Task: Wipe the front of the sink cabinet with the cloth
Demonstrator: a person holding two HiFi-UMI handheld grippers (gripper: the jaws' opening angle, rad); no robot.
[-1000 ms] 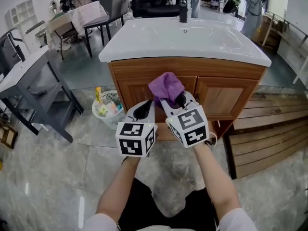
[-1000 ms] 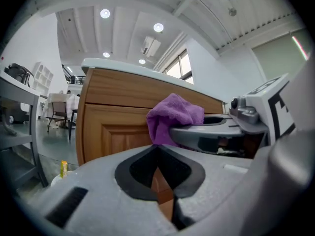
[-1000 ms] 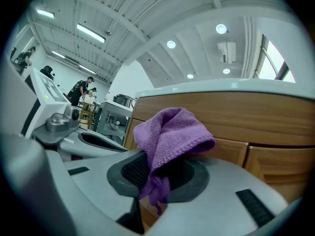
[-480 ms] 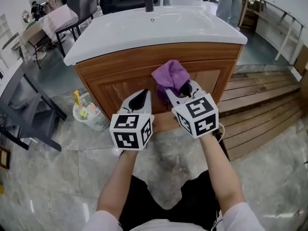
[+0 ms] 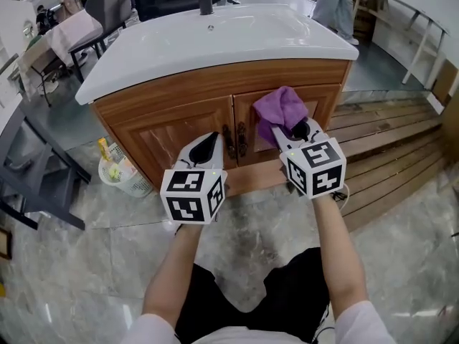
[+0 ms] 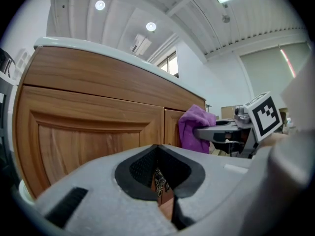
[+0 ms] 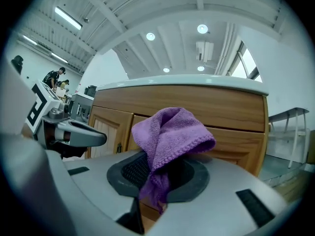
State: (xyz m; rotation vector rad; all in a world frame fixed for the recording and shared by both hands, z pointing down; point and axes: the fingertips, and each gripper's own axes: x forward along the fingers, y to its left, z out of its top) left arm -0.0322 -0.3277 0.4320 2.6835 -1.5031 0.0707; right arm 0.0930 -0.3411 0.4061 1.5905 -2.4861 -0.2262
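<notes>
Both grippers point at the brown wooden sink cabinet (image 5: 179, 124). The right gripper (image 5: 300, 130) pinches a crumpled purple terry cloth (image 5: 278, 108), held up at the right-hand panelled door; whether the cloth touches the wood is unclear. The left gripper (image 5: 209, 141), jaws pressed together on nothing, sits near the dark ornate door handles (image 5: 237, 140). A smooth white basin top (image 5: 215, 45) overhangs the doors. A white mesh wastebasket (image 5: 122, 181) stands to the left and slatted wooden planks (image 5: 387, 145) lie to the right.

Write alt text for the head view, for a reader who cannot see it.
The right gripper holds a purple cloth up at the right door of a wooden sink cabinet under a white basin top. The left gripper, shut and empty, hovers before the left door.
</notes>
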